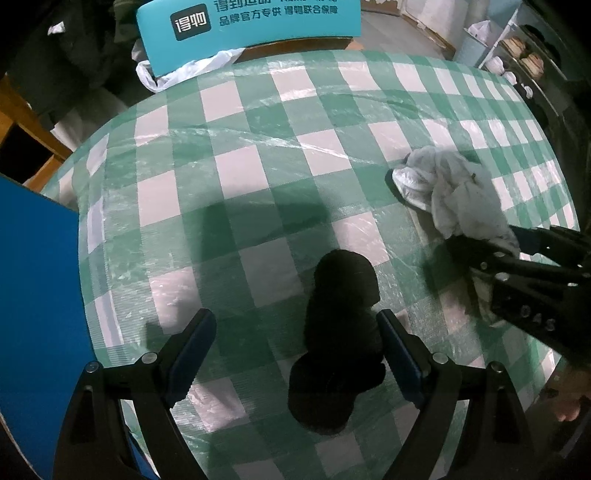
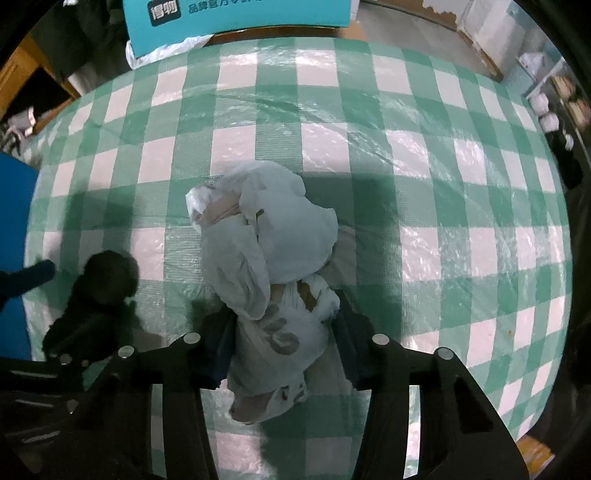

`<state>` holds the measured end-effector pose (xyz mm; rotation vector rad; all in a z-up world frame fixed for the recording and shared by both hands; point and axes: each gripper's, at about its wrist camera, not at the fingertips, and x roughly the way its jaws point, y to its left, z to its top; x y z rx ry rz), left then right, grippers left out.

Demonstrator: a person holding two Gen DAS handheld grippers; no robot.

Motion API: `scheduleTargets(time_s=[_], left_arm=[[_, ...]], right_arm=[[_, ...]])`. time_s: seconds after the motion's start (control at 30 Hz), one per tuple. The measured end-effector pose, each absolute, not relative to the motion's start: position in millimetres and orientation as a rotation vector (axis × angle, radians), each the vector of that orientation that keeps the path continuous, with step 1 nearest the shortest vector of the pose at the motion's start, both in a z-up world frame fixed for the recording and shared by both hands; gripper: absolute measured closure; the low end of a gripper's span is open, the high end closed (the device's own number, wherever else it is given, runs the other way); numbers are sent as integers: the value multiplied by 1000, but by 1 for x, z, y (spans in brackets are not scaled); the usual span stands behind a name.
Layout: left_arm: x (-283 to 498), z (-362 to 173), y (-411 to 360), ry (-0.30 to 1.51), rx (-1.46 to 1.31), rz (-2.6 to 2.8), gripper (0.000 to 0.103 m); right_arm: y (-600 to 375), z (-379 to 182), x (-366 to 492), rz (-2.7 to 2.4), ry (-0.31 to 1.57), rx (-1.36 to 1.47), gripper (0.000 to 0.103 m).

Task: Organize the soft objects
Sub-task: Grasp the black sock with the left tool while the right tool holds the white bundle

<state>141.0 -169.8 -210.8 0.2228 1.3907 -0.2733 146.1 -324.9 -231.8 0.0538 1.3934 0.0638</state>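
Left wrist view: the left gripper (image 1: 297, 354) has its fingers spread around a black soft bundle (image 1: 338, 332) at lower centre, perhaps just touching it. The right gripper (image 2: 282, 350) pinches a white garment bundle (image 2: 269, 258) mid-frame. Farther back, a teal box (image 1: 247, 33) sits beyond the checkered tablecloth (image 1: 258, 147).

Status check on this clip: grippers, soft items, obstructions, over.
Left gripper open, straddling black soft item. Right gripper closed around white bundle on checkered table. Nothing blocking either.
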Motion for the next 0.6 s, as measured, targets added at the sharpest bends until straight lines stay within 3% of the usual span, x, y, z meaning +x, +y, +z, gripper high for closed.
scheduleTargets(time_s=[0.17, 0.37, 0.47, 0.53, 0.6], left_arm=[[141, -215, -175, 1394, 229, -280, 14], [138, -215, -181, 1381, 252, -297, 27], [134, -213, -183, 1375, 265, -303, 42], [130, -211, -183, 1373, 270, -306, 60], [127, -209, -183, 1375, 263, -309, 62]], right_arm=[[-330, -218, 139, 68, 1360, 89, 59], [-338, -195, 135, 77, 1323, 129, 59], [-338, -191, 126, 82, 1311, 136, 59], [-338, -186, 126, 89, 1302, 138, 59], [-335, -181, 122, 94, 1296, 136, 59]])
